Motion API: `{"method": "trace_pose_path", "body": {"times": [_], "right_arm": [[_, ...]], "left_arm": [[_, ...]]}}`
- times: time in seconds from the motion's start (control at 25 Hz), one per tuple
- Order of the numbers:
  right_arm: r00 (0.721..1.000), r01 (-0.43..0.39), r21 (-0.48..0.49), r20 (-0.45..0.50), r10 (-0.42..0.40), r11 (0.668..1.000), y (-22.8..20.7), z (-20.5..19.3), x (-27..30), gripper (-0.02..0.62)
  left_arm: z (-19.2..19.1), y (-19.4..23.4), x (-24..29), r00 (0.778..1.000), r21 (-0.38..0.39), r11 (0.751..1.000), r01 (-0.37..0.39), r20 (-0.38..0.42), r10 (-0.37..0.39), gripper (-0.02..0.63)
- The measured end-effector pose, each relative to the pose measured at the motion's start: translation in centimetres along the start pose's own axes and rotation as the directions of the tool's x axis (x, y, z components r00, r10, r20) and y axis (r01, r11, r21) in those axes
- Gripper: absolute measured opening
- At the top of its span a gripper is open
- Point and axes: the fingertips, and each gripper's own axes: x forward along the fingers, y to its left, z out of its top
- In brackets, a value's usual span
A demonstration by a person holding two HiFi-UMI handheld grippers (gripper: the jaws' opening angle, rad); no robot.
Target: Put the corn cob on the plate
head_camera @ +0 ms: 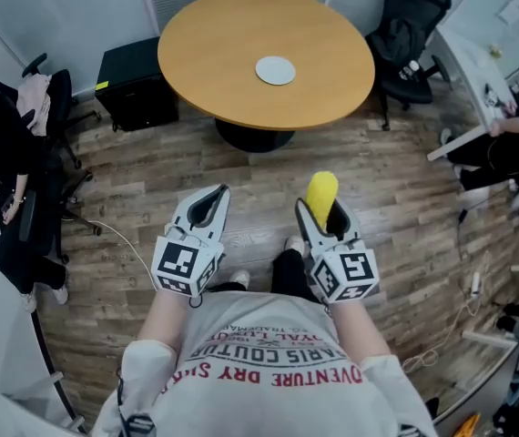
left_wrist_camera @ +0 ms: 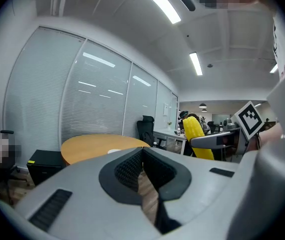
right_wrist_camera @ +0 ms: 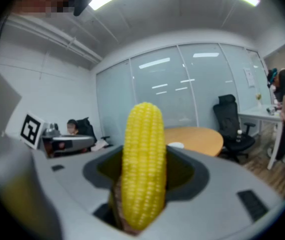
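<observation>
The yellow corn cob [head_camera: 321, 190] stands upright in my right gripper [head_camera: 320, 213], which is shut on it; in the right gripper view the corn cob [right_wrist_camera: 143, 164] fills the middle between the jaws. The small white plate [head_camera: 275, 69] lies on the round wooden table [head_camera: 214, 53], far ahead of both grippers. My left gripper [head_camera: 208, 207] is shut and holds nothing; its jaws meet in the left gripper view [left_wrist_camera: 143, 170], where the corn cob [left_wrist_camera: 194, 130] shows at the right. Both grippers hang over the wooden floor, short of the table.
Black office chairs stand at the left [head_camera: 23, 171] and at the back right [head_camera: 407, 35]. A black cabinet [head_camera: 135, 85] sits beside the table. A white desk [head_camera: 483, 71] with a seated person [head_camera: 514, 130] is at the right. Cables [head_camera: 442, 330] lie on the floor.
</observation>
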Motion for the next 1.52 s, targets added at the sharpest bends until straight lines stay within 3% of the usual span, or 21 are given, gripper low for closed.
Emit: {"method": "trace_pose_path", "body": {"times": [0.2,0.52,0.96,1.24,1.52], "right_arm": [[0.997,-0.080,-0.003,0.002,0.080,0.997,-3.2,1.1,4.2,0.267],[0.977,-0.214,-0.044,-0.004,0.214,0.976,-12.4,5.3,11.2,0.267],[0.955,-0.294,-0.041,-0.059,0.291,0.955,-23.2,7.7,18.2,0.267],[0.942,-0.323,-0.016,-0.105,0.319,0.946,-24.0,7.2,24.2,0.267],[0.938,-0.320,-0.005,-0.140,0.317,0.947,-22.7,7.6,31.8,0.267]], "left_arm": [[0.6,0.9,4.9,0.998,0.004,0.998,-0.060,0.003,0.060,0.035],[3.5,0.4,15.5,0.984,0.010,0.985,-0.171,0.049,0.170,0.035],[4.2,-0.5,26.8,0.966,0.003,0.967,-0.255,0.036,0.255,0.035],[4.0,4.1,29.9,0.953,-0.029,0.953,-0.302,0.023,0.303,0.035],[5.4,11.4,34.4,0.960,-0.034,0.960,-0.278,0.033,0.279,0.035]]}}
